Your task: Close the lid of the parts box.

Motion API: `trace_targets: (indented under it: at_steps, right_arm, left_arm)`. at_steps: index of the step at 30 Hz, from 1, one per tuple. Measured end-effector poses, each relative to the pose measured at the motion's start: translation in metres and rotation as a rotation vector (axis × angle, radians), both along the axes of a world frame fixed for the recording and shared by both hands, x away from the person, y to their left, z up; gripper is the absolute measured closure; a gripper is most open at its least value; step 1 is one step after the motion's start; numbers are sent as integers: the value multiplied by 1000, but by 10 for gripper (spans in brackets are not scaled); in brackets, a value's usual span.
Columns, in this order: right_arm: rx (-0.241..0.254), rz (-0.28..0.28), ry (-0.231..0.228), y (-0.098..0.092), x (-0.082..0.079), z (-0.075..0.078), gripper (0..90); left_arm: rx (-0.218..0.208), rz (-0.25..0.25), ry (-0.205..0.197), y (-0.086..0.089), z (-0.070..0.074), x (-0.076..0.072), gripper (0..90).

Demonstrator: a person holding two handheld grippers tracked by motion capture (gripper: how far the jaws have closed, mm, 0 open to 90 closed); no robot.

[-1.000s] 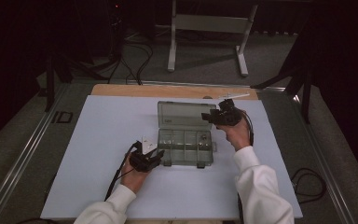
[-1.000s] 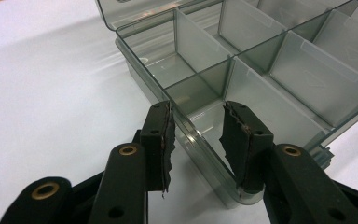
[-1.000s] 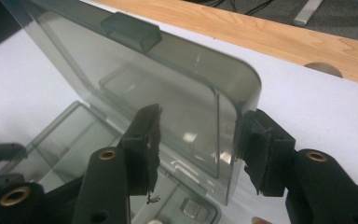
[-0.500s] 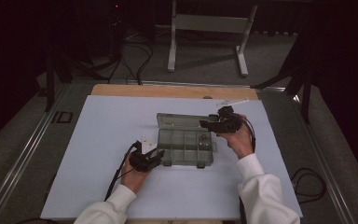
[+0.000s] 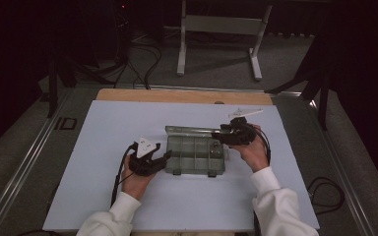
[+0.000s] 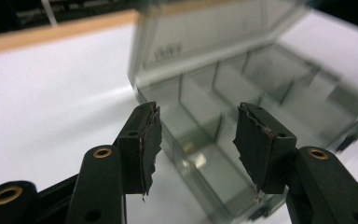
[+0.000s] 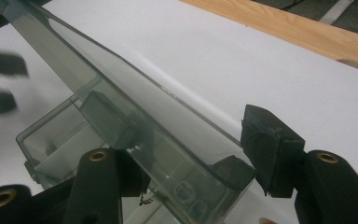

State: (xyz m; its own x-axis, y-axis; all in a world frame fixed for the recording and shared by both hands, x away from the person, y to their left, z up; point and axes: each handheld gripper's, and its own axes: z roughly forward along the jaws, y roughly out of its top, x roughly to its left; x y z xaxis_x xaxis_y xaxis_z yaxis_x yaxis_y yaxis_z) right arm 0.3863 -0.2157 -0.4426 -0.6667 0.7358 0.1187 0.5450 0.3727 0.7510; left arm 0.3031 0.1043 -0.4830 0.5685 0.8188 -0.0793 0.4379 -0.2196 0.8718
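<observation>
Light fell from overhead onto the white bench (image 5: 103, 162), which stood bright while the room around it was nearly black. Shadows under the hands were short and soft. In the left gripper view the clear box (image 6: 242, 93) was smeared with motion blur and the bench's far edge was out of focus. In the right gripper view the box's lid (image 7: 135, 116) was fairly sharp, while dark shapes at the left edge were blurred.

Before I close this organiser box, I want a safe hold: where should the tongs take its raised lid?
Probably the lid's free top edge near its right end, coming from the right, where the right tongs already straddle it. The lid is a thin panel standing nearly upright, so one pad fits in front, one behind. The box tray below has only low walls.
</observation>
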Motion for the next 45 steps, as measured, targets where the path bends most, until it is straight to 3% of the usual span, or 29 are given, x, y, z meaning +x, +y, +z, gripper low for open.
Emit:
trace_targets:
  at_steps: [5,9,15,20,27,36,39,40,45]
  right_arm:
    - [5,2,1,0,-3,-1,438]
    - [1,4,-3,1,-5,-2,435]
    - [-7,6,-14,2,-8,-3,429]
    - [-19,15,-16,2,-10,-5,412]
    - [-67,40,-35,6,-17,-5,344]
    - [-4,94,-54,1,-32,5,297]
    - [25,122,-62,-1,-37,9,292]
    - [58,135,-78,-3,-41,14,296]
    - [80,109,-94,-6,-46,17,353]
  left_arm:
    - [-78,28,-47,8,26,4,533]
    - [-109,38,-89,9,45,9,602]
    - [-142,35,-109,0,56,19,784]
    - [-125,28,-85,-11,52,30,861]
    - [-90,9,-61,-19,42,33,877]
    - [-83,5,-46,-20,35,33,882]
    - [-73,2,-38,-20,30,31,881]
    - [-71,-1,-31,-20,27,29,881]
    - [-62,-7,-12,-20,16,24,880]
